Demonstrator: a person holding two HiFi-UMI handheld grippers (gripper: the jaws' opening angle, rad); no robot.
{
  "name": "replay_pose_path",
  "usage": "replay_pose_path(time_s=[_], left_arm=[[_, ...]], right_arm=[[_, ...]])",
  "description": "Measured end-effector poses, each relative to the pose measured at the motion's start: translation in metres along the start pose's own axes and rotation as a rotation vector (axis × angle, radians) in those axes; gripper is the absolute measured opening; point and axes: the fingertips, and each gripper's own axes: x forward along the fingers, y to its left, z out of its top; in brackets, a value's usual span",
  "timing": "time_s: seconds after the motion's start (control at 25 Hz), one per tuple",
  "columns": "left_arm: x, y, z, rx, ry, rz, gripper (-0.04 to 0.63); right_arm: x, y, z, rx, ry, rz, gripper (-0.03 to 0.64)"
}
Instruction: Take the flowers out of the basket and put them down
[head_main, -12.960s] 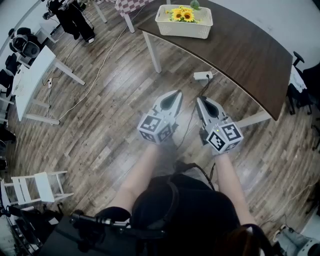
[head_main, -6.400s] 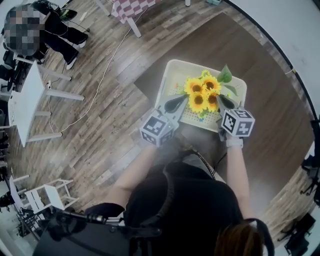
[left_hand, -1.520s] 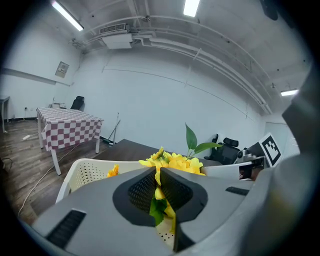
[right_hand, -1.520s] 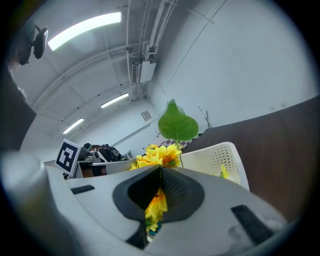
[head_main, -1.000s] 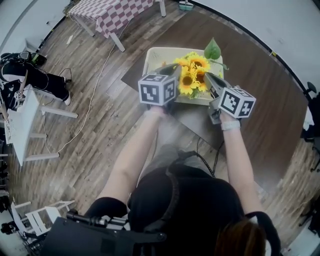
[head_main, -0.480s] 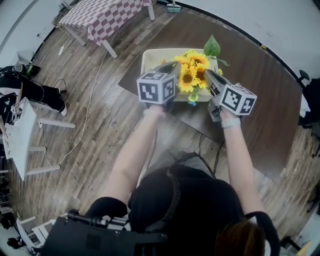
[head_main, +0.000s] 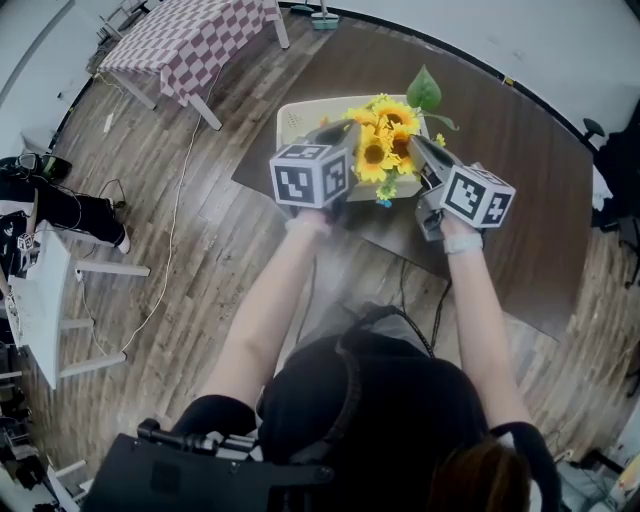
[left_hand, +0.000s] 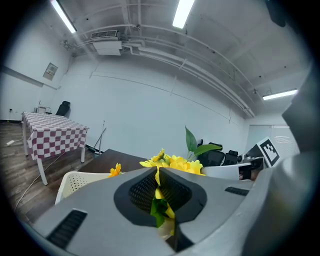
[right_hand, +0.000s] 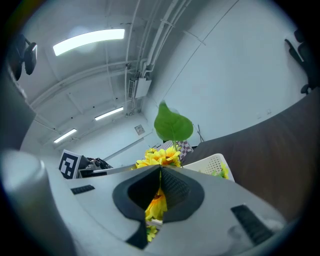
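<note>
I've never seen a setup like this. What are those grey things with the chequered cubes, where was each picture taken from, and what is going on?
No robot here: a person holds a two-jaw tool in each hand, the left gripper and the right gripper. The patterned cubes are part of them. The top-down picture comes from a camera on the person's head, the other two from cameras riding on the grippers, looking along their jaws. On the dark table stands a white basket. Both grippers are shut on a bunch of sunflowers, held above the basket.
</note>
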Motion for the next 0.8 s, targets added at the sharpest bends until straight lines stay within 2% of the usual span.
replay_pose_path(time_s=[0.44,0.6,0.8], left_arm=[[-0.009,-0.025,0.008,0.047,-0.03,-0.08,0.012],[-0.011,-0.052,0.005,0.078,-0.037,-0.092,0.012],[-0.011,-0.066,0.001,0.086,-0.047,-0.095,0.012]], right_arm=[[-0.028,0.01,0.008,-0.007,-0.083,-0.057,0.005],[-0.055,0.007,0.012,-0.015,-0.108,-0.066,0.005],[-0.069,0.002,0.013,-0.008,-0.13,-0.06,0.005]])
